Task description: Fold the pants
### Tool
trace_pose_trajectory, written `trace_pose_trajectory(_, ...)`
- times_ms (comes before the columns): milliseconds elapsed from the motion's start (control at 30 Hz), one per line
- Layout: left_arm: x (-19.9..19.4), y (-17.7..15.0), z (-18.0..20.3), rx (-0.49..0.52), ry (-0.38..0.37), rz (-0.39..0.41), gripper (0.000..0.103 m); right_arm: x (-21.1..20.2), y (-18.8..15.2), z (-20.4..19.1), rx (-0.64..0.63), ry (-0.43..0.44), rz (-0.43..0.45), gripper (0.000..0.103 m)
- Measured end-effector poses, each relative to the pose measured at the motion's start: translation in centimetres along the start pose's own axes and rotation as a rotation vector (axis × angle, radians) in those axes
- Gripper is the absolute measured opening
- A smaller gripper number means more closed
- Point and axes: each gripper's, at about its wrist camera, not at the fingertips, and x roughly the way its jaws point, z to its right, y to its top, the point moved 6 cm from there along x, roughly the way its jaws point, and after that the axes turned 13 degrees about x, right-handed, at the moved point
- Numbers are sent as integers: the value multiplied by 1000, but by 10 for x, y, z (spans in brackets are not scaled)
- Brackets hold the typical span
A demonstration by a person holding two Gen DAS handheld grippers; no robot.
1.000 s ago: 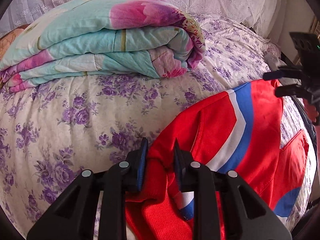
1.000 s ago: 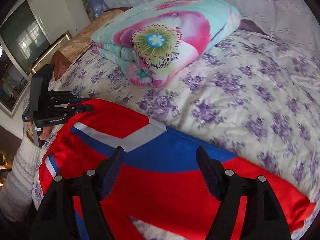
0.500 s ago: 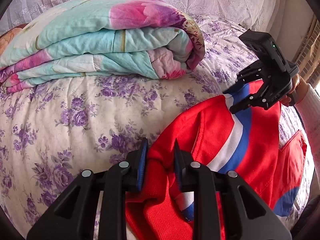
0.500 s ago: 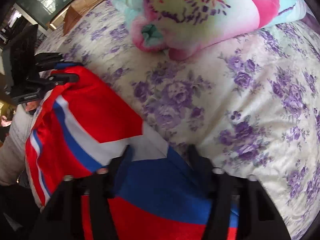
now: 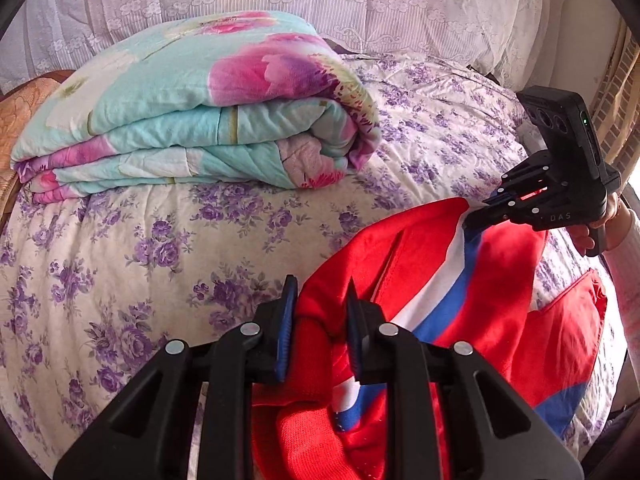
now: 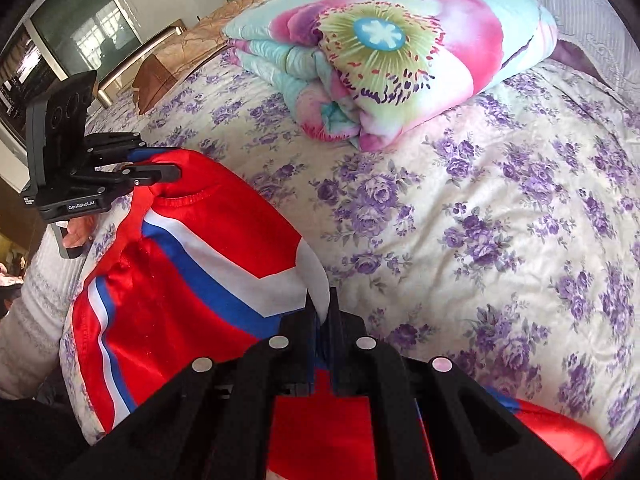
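Note:
The red pants (image 5: 492,304) with white and blue stripes lie on the flowered bed. My left gripper (image 5: 320,300) is shut on a bunched red edge of the pants; it also shows in the right wrist view (image 6: 168,168), clamped on the waistband. My right gripper (image 6: 322,308) is shut on the white-and-blue striped edge of the pants (image 6: 192,280); it shows in the left wrist view (image 5: 474,216) pinching the far fabric edge. The cloth between the two grippers is raised off the bed.
A folded turquoise and pink quilt (image 5: 192,120) lies at the back of the bed, also in the right wrist view (image 6: 384,48). The purple flowered sheet (image 6: 500,220) spreads around. A wooden headboard and television (image 6: 76,40) stand at the left.
My right gripper came down from open above the pants, closed on the striped edge and drew it up. My left gripper stayed shut on the red edge.

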Motion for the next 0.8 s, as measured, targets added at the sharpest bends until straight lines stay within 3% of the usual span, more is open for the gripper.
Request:
trace_pose_trajectory(167, -49, -1, 29, 76, 19, 38, 20, -50, -30, -27, 21, -21, 107, 5)
trace_pose_trajectory(333, -105, -41, 78, 184, 9, 97, 19, -90, -104, -87, 2, -52, 171, 5)
trace_pose_trajectory(567, -124, -114, 121, 180, -65, 92, 17, -57, -212, -133, 84, -55, 89, 5)
trace_pose_trajectory(800, -112, -146, 129, 171, -59, 34, 16, -35, -236, -139, 116, -67, 102, 5)
